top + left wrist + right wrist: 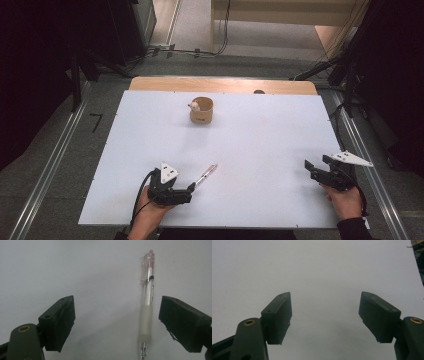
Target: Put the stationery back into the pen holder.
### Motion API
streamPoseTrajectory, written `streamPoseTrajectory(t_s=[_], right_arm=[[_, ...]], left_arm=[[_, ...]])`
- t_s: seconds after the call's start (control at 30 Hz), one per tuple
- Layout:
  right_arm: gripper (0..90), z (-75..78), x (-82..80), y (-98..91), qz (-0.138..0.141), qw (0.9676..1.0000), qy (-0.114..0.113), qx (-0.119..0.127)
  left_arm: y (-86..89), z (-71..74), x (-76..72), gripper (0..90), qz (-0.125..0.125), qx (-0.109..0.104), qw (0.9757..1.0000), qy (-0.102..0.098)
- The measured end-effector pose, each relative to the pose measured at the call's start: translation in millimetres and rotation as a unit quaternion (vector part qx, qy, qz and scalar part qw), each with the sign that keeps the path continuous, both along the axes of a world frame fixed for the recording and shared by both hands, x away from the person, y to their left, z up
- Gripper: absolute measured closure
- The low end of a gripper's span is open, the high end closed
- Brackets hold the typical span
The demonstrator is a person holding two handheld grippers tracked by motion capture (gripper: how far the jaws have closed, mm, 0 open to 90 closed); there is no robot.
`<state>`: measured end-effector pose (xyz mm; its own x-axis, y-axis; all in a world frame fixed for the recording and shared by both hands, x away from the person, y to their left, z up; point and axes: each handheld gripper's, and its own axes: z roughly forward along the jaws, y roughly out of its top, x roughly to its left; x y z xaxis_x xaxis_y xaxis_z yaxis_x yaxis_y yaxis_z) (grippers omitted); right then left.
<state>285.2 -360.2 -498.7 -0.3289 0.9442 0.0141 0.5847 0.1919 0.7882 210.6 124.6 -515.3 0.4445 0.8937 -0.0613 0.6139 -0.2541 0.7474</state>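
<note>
The left hand-held gripper (117,322) is hovering low over the white tabletop (260,150) near its near edge, jaws spread wide and empty, with the clear plastic click pen with a pink top and frosted grip (147,307) lying between them, much closer to the right-hand jaw in the left gripper view. The step in hand is probably picking up that pen. To do it well, the gripper should be shifting sideways until the pen is sitting midway between the jaws, then settling until the pads are nearly brushing the surface, and closing across the frosted grip, since a thin round barrel is likely to roll or squirt out of an off-centre pinch.

The right hand-held gripper (320,167) is resting near the right edge, released and holding nothing.

Toward the far edge, a short round wooden cup (202,111) with a small pale object inside is standing well apart from the pen. Beyond the tabletop, grey floor, metal rails, trailing cables and dark stands are surrounding the workspace.
</note>
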Motion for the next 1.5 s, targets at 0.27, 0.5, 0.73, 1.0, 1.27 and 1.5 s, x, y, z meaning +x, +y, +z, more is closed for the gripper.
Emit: streamPoseTrajectory(t_s=[0.27,0.5,0.73,1.0,1.27,1.5], right_arm=[[25.0,-0.3,0.3,-0.2,-0.002,1.0,0.001,0.0],[25.1,0.3,-0.4,0.4,0.0,1.0,-0.001,-0.001],[25.1,-0.2,0.2,0.1,0.0,1.0,0.001,-0.002],[25.1,-0.1,-0.2,0.3,0.001,1.0,0.0,-0.003],[25.1,-0.1,-0.1,0.4,0.0,1.0,0.001,-0.002],[25.1,-0.6,0.0,1.1,0.0,1.0,0.003,-0.002]], left_arm=[[-3.4,-2.3,-0.1,20.6,-0.016,0.009,0.9998,0.01],[-5.2,-2.7,-1.4,29.2,-0.029,0.018,0.9993,0.017],[-6.2,-2.5,-2.2,43.2,-0.045,0.026,0.9984,0.024],[-7.0,-0.7,-3.9,52.6,-0.06,0.032,0.9972,0.03],[-9.9,-0.3,-8.1,65.7,-0.068,0.038,0.9964,0.033],[-11.6,-1.5,-12.3,70.0,-0.067,0.049,0.9963,0.024]])
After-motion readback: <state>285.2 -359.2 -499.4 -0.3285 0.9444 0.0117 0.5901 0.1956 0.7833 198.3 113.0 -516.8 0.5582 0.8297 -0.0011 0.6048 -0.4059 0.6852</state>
